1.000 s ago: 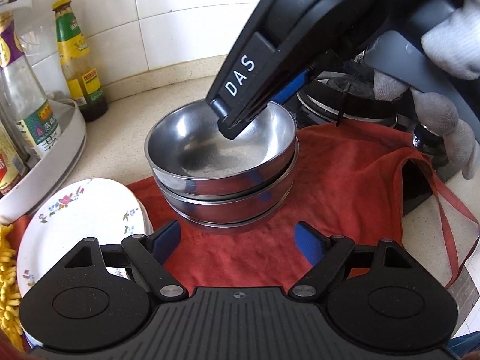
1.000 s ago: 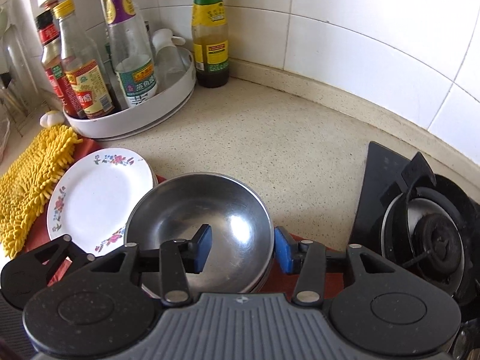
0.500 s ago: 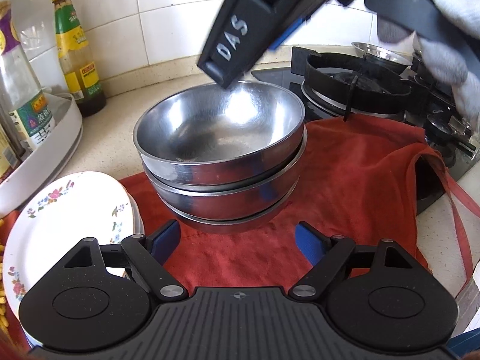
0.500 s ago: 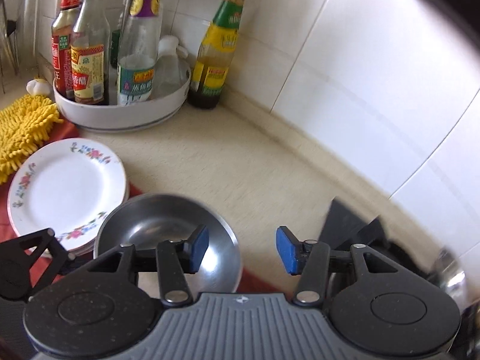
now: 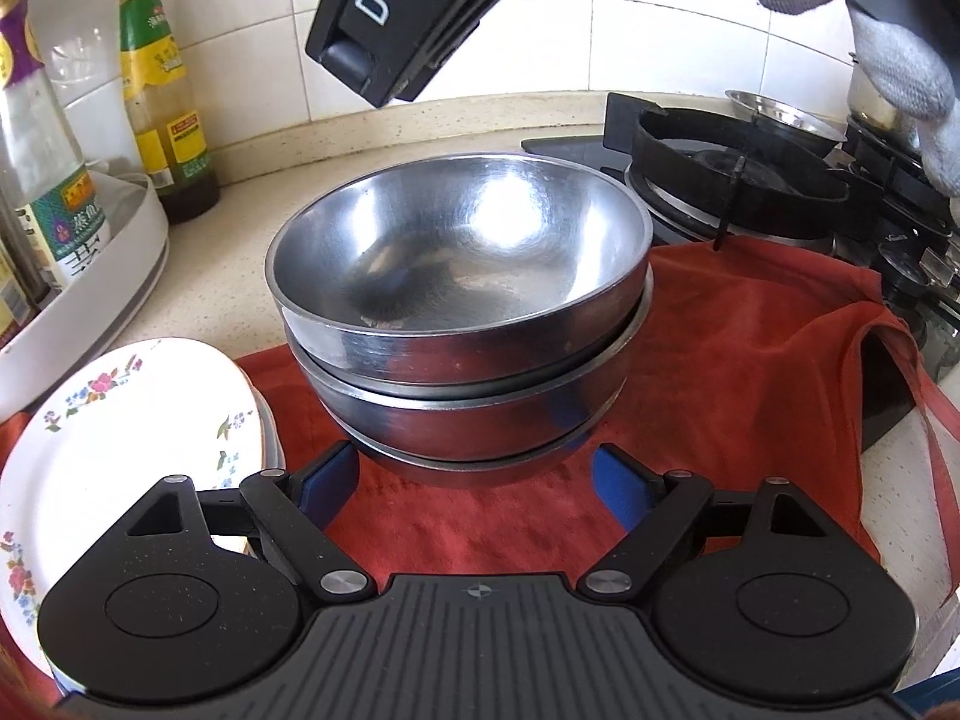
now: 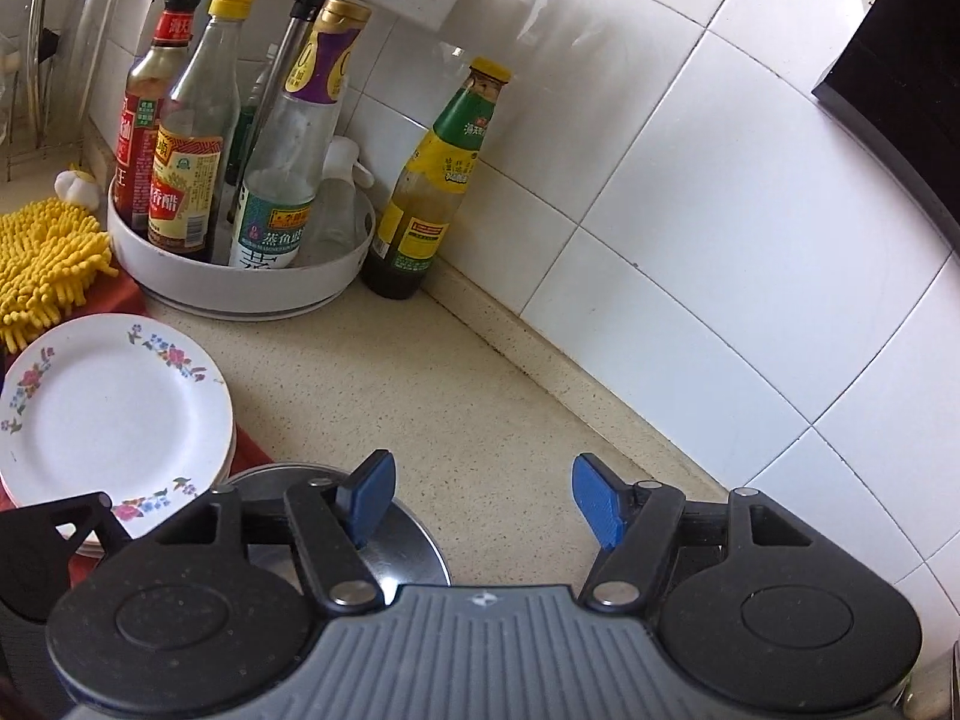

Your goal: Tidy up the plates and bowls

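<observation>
Three steel bowls sit nested in a stack on a red cloth; the rim of the top bowl also shows in the right wrist view. A stack of white floral plates lies to the left of the bowls, and it shows in the right wrist view too. My left gripper is open and empty, low in front of the bowl stack. My right gripper is open and empty, raised above the bowls; its body shows in the left wrist view.
A white round tray with several sauce bottles stands at the back left, and a green-labelled bottle stands beside it by the tiled wall. A yellow mop cloth lies at the left. A gas stove is at the right.
My right gripper has risen up and away from inside the top bowl and opened wider. My left gripper has moved closer to the bowl stack.
</observation>
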Demonstrator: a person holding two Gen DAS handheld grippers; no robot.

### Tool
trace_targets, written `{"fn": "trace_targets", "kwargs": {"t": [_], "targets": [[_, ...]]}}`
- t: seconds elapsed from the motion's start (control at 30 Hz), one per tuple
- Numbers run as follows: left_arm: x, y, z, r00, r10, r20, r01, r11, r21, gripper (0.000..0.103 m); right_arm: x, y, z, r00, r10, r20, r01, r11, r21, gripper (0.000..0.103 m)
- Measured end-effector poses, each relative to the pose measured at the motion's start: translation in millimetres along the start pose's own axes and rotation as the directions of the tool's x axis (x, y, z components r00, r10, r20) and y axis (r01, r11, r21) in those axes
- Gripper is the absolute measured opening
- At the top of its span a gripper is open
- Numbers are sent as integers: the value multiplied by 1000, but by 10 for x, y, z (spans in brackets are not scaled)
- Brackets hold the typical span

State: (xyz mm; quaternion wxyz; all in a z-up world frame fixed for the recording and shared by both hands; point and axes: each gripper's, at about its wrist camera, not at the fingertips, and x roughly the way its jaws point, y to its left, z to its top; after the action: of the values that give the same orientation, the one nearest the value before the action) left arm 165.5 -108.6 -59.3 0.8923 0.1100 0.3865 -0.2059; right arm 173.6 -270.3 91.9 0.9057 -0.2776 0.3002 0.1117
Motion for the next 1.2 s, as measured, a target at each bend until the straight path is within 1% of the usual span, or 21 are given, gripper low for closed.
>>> {"fn": "trace_targets", "kwargs": {"t": [0.2, 0.23, 0.3, 0.33, 0.43, 0.53, 0.67, 0.77, 1.03, 1.13, 1.2], "targets": [[46, 21, 20, 1000, 5, -2, -5, 1000, -7, 89, 54, 20, -10, 1000, 8, -6, -8, 1000, -19, 61], [55, 23, 25, 1000, 6, -4, -6, 1000, -9, 89, 61, 5, -8, 1000, 26, -13, -26, 1000, -7, 61], [68, 29, 36, 1000, 6, -5, -6, 1000, -15, 90, 88, -68, 4, 993, 108, -45, -105, 993, 59, 61], [71, 35, 38, 1000, 4, -5, -5, 1000, -18, 90, 105, -92, 5, 989, 137, -60, -132, 988, 84, 61], [93, 46, 43, 1000, 1, -5, -1, 1000, -23, 92, 178, -141, -12, 981, 171, -88, -160, 979, 124, 62], [109, 52, 45, 1000, -2, -4, 1, 1000, -31, 93, 251, -186, -29, 969, 213, -121, -192, 968, 162, 62], [141, 62, 50, 1000, -7, -4, 6, 999, -38, 94, 304, -195, -40, 964, 231, -130, -208, 964, 165, 62], [171, 74, 61, 1000, -10, -7, 10, 999, -40, 95, 380, -232, -62, 954, 260, -149, -230, 954, 192, 62], [241, 78, 88, 1000, -14, -15, 13, 999, -38, 98, 622, -394, -165, 909, 366, -201, -291, 900, 324, 63], [278, 77, 101, 1000, -15, -19, 14, 999, -38, 100, 698, -409, -193, 903, 372, -216, -289, 896, 336, 63], [303, 80, 115, 1000, -15, -21, 14, 999, -36, 101, 755, -425, -222, 893, 389, -225, -298, 887, 352, 63]]}}
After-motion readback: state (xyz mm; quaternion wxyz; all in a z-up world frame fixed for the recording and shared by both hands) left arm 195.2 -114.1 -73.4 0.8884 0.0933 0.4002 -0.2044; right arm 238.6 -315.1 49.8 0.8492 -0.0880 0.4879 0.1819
